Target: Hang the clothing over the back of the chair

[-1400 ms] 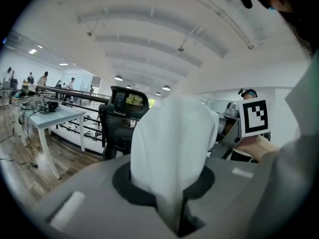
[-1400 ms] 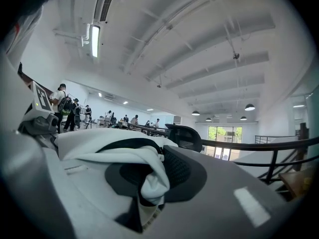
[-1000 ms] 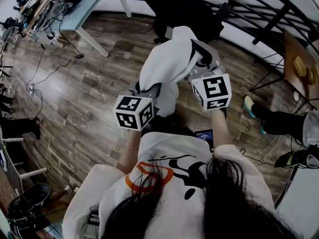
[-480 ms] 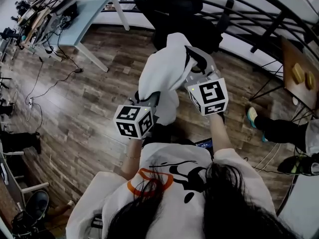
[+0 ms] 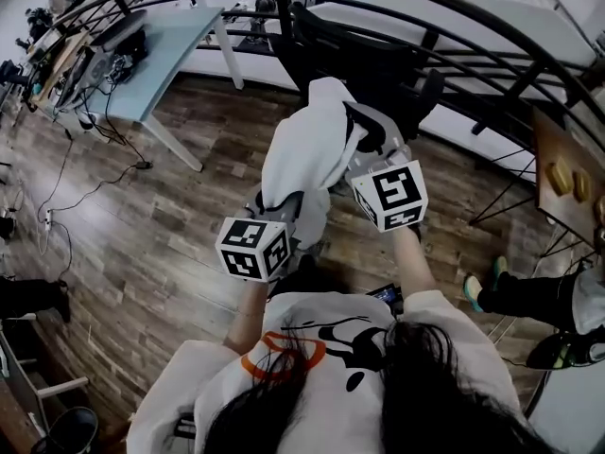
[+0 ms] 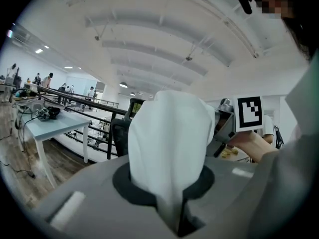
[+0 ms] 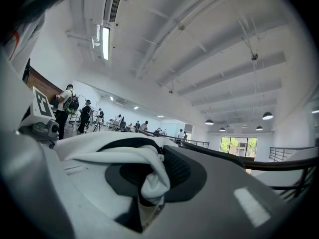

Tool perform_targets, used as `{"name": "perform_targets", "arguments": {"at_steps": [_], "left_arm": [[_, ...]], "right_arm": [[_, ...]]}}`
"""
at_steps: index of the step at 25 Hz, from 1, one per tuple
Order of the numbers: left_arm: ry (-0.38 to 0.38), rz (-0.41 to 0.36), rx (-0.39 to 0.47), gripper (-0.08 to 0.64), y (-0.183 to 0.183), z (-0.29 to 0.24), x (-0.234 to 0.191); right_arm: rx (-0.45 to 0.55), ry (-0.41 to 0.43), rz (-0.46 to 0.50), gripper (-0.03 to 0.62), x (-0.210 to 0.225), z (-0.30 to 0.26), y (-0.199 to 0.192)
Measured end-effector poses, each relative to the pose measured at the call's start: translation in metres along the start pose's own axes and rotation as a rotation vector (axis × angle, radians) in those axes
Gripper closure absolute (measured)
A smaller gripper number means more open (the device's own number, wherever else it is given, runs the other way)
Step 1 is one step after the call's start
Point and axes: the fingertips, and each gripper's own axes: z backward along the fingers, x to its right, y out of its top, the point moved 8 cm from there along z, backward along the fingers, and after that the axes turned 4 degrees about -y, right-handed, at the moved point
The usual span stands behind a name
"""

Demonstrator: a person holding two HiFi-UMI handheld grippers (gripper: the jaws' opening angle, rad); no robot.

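White fabric fills both tools. My left gripper (image 5: 286, 200), just off centre toward 8 o'clock in the head view, has its jaws pinched right down on a gathered fold of the clothing (image 5: 307, 149). The clothing rises as a bundle from centre toward 12 o'clock. My right gripper (image 5: 362, 126), toward 1 o'clock, is clamped narrow on another bunched edge of the same garment. The black chair (image 5: 373, 64) stands beyond at 12 to 1 o'clock, well apart from the cloth. To do this well, I judge I should keep both pinches firm and carry the bundle higher than the top of the chair back. I would then draw the tools apart so the fabric opens out, and bring it across so roughly half hangs on each side. Only then would I let go, since a bunched drop would likely slide off. Against a second ago, both tools and the garment sit further toward 12 o'clock, and the chair shows larger and closer. The table has slid down toward 10 o'clock. Both grips look unchanged.
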Motion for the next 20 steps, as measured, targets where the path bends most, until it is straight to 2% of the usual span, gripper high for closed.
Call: {"name": "perform_targets", "arguments": {"at_steps": [7,15,20], "left_arm": [[-0.028,-0.006,0.035,0.382,0.028,-0.011,-0.050],[-0.100,-0.036,0.105,0.382,0.066,-0.027,-0.075],[-0.133,-0.084,0.145,0.382,0.099,-0.043,-0.080]], "right_arm": [[0.001,-0.008,0.072,0.505,-0.002,-0.052,0.016],[0.040,-0.039,0.162,0.505,0.010,-0.083,0.051],[0.054,-0.066,0.218,0.505,0.032,-0.096,0.074]]}}
